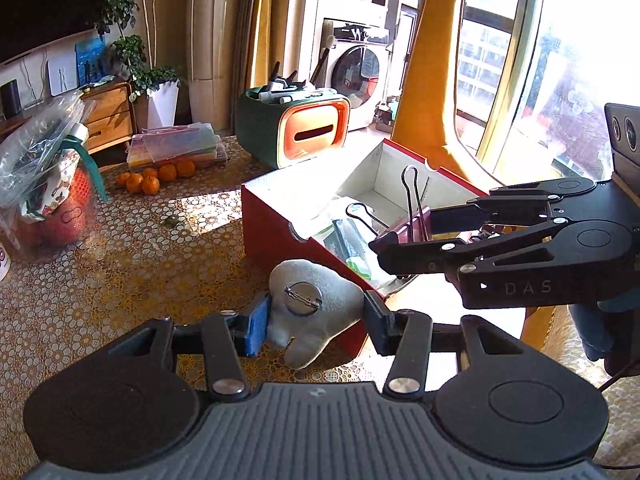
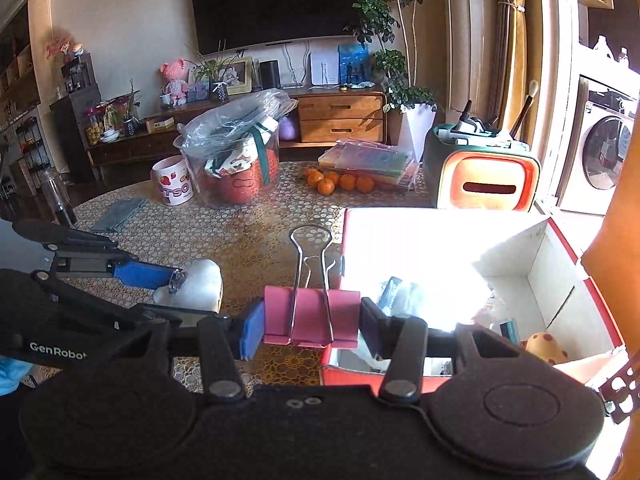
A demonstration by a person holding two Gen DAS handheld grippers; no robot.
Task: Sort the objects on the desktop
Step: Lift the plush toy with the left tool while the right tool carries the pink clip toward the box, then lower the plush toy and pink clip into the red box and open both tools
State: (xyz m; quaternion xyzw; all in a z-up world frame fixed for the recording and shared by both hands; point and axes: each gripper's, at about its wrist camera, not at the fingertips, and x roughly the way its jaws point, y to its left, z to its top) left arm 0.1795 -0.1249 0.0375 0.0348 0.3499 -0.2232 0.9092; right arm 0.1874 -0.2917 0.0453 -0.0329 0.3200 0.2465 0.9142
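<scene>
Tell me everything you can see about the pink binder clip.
The pink binder clip is a large one with a pink body, apparently metal, and two silver wire handles standing upright. The right gripper holds it in the air, its pads pressing on the two ends of the body. It hangs at the near edge of the open red box. Nothing else touches it.

Table as I see it

My table [image 2: 248, 240] wears a patterned cloth and carries a red box [image 2: 560, 264], oranges [image 2: 338, 182], a mug [image 2: 173, 186], a clear tub [image 2: 236, 168], flat cases [image 2: 372, 160] and an orange-fronted organizer [image 2: 486, 184].
</scene>
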